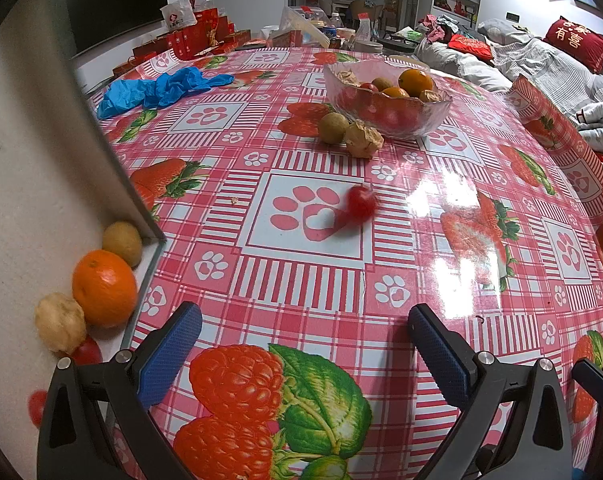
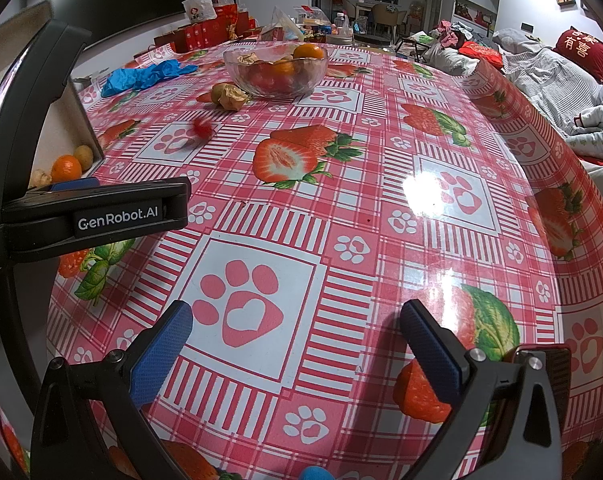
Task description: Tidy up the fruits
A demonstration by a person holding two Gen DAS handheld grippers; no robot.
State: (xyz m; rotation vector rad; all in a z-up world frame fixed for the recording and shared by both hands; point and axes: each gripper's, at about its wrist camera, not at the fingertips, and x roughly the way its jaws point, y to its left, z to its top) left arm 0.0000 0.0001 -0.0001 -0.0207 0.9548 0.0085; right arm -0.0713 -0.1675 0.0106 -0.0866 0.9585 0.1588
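Over the tablecloth [image 1: 301, 280] — left claw [image 1: 301, 344] agape, empty

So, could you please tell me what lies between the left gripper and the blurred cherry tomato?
Nothing: in the left wrist view, only bare tablecloth stretches from the open left gripper to the cherry tomato.

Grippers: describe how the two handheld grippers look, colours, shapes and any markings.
Both look alike. The left gripper has two black, angular plastic arms with silver screws at the joints, each ending in a blue textured pad. The right gripper has the same build. In the right wrist view, the left gripper's black body bears white "GenRobot.AI" lettering. No cables or sleeves show.
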